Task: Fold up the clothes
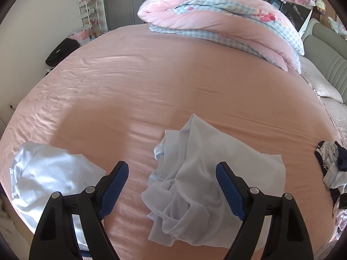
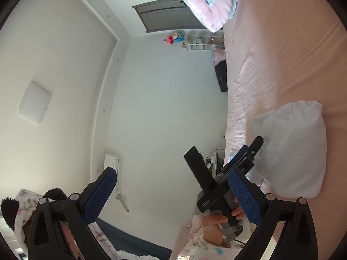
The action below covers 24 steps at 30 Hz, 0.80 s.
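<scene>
Both grippers gaping, empty; crumpled shirt below left; quilt (far side), dark clothes rightward.

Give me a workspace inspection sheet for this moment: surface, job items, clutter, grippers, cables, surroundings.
Surface: wrinkled pink bed sheet, mostly bare.
Job's things: crumpled pale blue garment below the left hand-held gripper; folded pale blue cloth bundle to its left.
Clutter: dark navy and white patterned clothes heap at the right edge; rolled pink quilt with blue check trim at the far side.
Grippers: left hand-held gripper open, empty; right hand-held gripper open, empty, aimed at the wall.
Cables: nothing seen on the bed.
Surroundings: white shelf rack, grey door, black bag.
</scene>
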Available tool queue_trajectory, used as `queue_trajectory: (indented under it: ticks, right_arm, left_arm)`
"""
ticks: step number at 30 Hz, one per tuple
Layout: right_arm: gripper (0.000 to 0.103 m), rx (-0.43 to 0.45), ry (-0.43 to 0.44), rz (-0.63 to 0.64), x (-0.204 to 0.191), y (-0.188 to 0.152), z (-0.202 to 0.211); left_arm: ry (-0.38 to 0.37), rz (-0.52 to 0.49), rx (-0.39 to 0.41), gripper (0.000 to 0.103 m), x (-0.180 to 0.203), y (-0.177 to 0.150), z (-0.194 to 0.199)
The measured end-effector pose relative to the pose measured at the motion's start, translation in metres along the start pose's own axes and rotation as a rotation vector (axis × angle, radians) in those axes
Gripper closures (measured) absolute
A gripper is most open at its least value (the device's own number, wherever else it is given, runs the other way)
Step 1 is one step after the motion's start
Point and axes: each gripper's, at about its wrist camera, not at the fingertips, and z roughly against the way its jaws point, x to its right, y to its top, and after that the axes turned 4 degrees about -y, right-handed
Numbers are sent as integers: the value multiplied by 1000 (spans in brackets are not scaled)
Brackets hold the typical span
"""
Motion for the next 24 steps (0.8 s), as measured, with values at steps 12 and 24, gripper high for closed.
queue_trajectory:
  ticks: [12, 24]
  right_arm:
    - [65, 7, -113, 52, 5, -7, -12]
    - [21, 70, -598, 143, 3, -7, -17]
  left_arm:
    - [-29, 12, -47, 16, -22, -16, -12]
    - [-183, 210, -163, 5, -52, -26, -31]
